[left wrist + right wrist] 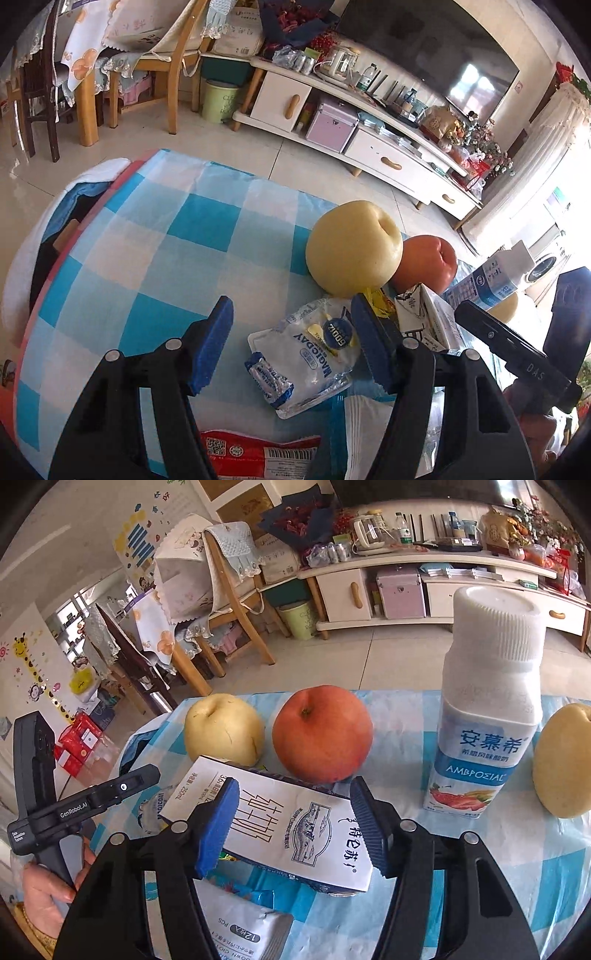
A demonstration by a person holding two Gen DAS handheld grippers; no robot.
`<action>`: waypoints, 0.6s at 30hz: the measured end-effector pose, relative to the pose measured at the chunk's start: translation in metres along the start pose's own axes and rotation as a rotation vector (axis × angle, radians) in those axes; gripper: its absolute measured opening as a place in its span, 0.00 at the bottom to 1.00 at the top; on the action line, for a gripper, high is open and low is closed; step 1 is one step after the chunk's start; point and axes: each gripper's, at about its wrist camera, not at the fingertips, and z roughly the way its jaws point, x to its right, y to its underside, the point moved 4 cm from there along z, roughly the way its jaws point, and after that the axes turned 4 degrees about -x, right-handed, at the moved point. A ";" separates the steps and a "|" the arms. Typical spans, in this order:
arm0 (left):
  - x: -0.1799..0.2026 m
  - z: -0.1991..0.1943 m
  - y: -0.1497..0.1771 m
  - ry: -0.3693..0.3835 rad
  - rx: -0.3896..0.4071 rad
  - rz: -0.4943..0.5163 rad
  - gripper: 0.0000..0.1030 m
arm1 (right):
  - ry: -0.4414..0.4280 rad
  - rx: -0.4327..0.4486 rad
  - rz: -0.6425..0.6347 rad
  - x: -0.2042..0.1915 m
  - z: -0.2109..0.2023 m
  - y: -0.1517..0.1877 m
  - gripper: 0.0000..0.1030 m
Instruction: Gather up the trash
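trash wrapper point(306, 363) lies on checked tablecloth point(147, 266) before tv cabinet point(369, 147).

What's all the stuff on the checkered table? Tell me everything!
Tablecloth: one, blue and white checks, covering the table.
Pears: two, pale yellow; one left of the apple, the other at the right edge.
Apple: one, red-orange, behind the carton.
Milk carton: one, white with blue print, lying on its side.
Yogurt bottle: one, white with blue label, upright, right of the apple.
Clear wrapper: one, see-through with blue print, crumpled.
Red packet: one, red, near edge of the table.
Tissue pack: one, white, near edge, in front of the carton.
Left gripper: black with blue pads, open over the wrapper.
Right gripper: same colours, open around the carton.
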 end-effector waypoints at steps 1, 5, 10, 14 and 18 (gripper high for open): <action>0.000 0.004 0.000 0.003 -0.013 -0.002 0.65 | 0.001 -0.009 0.001 0.000 0.003 0.000 0.63; 0.002 0.017 0.004 0.061 -0.086 -0.024 0.65 | -0.021 -0.023 -0.022 -0.003 0.009 0.000 0.70; 0.011 0.021 0.012 0.075 -0.117 0.024 0.65 | -0.035 -0.055 -0.099 -0.014 0.009 0.004 0.70; 0.020 0.017 0.023 0.058 -0.122 0.068 0.63 | -0.055 -0.080 -0.123 -0.021 0.007 0.006 0.69; 0.022 0.011 0.035 0.092 -0.131 0.053 0.54 | -0.096 -0.106 -0.116 -0.023 0.001 0.013 0.68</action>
